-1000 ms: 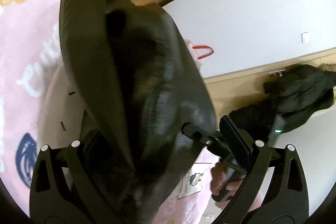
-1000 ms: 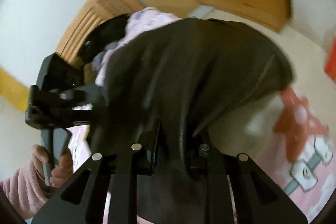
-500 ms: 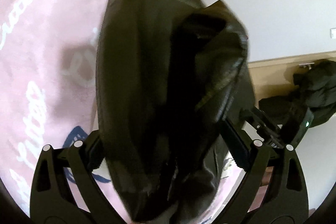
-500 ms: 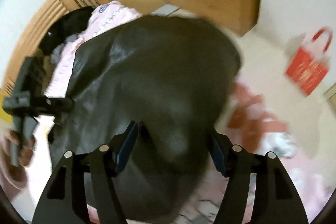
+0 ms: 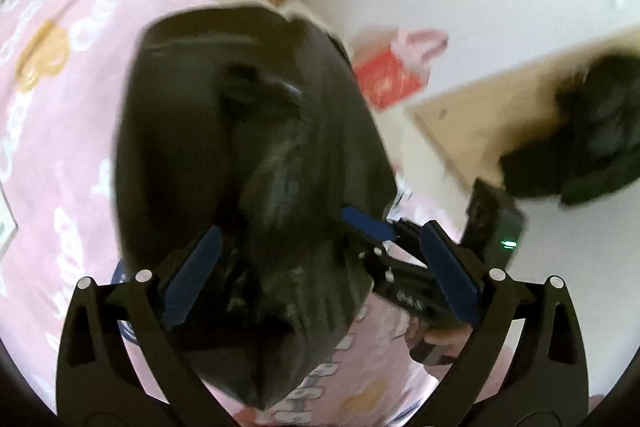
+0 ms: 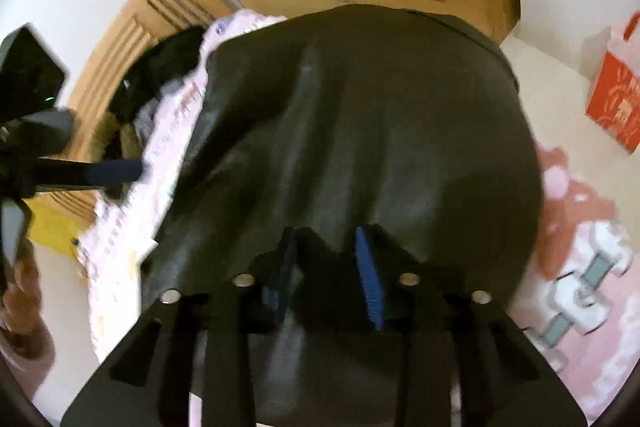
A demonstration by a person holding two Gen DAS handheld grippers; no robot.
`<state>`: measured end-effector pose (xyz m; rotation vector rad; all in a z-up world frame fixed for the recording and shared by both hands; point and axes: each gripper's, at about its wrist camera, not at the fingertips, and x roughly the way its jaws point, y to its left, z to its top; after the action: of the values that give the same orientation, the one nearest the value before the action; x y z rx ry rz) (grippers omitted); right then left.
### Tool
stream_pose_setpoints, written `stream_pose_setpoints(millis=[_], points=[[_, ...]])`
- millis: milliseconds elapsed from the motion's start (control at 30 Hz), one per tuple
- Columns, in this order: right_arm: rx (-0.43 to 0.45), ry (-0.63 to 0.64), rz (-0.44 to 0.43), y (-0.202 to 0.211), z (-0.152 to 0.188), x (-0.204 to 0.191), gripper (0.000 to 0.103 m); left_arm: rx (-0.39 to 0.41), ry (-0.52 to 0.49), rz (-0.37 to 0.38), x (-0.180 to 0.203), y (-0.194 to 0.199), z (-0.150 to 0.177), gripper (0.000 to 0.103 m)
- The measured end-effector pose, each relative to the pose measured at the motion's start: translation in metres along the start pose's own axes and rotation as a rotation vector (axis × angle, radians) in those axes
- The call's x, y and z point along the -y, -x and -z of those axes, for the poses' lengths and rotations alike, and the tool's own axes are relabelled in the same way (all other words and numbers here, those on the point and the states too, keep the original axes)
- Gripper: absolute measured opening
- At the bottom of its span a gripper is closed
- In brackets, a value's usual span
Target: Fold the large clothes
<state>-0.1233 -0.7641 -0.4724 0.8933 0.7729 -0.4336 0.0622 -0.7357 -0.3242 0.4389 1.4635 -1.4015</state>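
Left tool [image 5: 316,259] spread wide, pads clear of the black leather garment [image 5: 248,163] bunched between and ahead of its fingers, nothing gripped. Right tool [image 6: 326,275] closing, a fold of the same garment [image 6: 360,147] between its blue pads; contact unclear from blur. Garment lies on the pink printed bed cover [image 5: 60,107] beneath both tools. Red bag [image 6: 616,99] far right of right tool.

Black leather-like garment [image 6: 360,147], glossy and creased, bunched into a rounded mound on the pink patterned bedding; 1 fold ridge runs along its middle [image 5: 272,167], edges draped
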Motion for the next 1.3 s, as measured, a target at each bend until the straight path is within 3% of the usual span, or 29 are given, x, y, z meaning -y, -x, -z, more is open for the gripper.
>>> stream_pose_setpoints(millis=[167,267,333,367,400,433,567,800,967,1033,1100,1200,1300], points=[[0.018,-0.080,-0.082,-0.001,0.003,0.006,0.036,-0.071,-0.028,-0.140,0.005,-0.046,-0.020,0.097],[0.018,-0.080,-0.100,0.007,0.009,0.009,0.036,-0.094,-0.033,-0.153,-0.001,-0.072,-0.022,0.097],[0.020,-0.081,-0.104,0.007,0.010,0.009,0.036,-0.064,-0.008,-0.123,-0.004,-0.080,-0.017,0.093],[0.026,-0.087,-0.115,0.007,0.012,0.009,0.038,-0.036,0.008,-0.101,-0.004,-0.079,-0.015,0.072],[0.030,-0.094,-0.126,0.007,0.014,0.010,0.038,-0.009,0.030,-0.102,-0.004,-0.076,-0.013,0.057],[0.035,-0.098,-0.131,0.009,0.017,0.011,0.038,0.006,0.039,-0.111,-0.004,-0.075,-0.012,0.033],[0.044,-0.111,-0.153,0.017,0.024,0.012,0.039,0.084,0.017,-0.132,-0.002,-0.064,-0.002,0.017],[0.100,-0.103,-0.150,0.052,0.031,0.011,0.039,0.208,0.016,-0.157,0.001,-0.024,0.021,0.013],[0.150,-0.058,-0.074,0.073,0.021,0.010,0.043,0.281,0.017,-0.189,-0.007,0.014,0.045,0.013],[0.143,-0.028,0.015,0.070,0.015,0.009,0.045,0.249,0.045,-0.205,-0.026,0.010,0.043,0.013],[0.073,-0.025,0.109,0.051,0.009,0.013,0.047,0.205,0.077,-0.210,-0.047,-0.004,0.039,0.013],[-0.026,-0.065,0.063,0.013,0.013,0.028,0.045,0.182,0.085,-0.204,-0.054,-0.017,0.033,0.013],[-0.059,-0.056,0.031,-0.007,0.010,0.024,0.046,0.165,0.061,-0.273,-0.058,-0.024,0.026,0.013]])
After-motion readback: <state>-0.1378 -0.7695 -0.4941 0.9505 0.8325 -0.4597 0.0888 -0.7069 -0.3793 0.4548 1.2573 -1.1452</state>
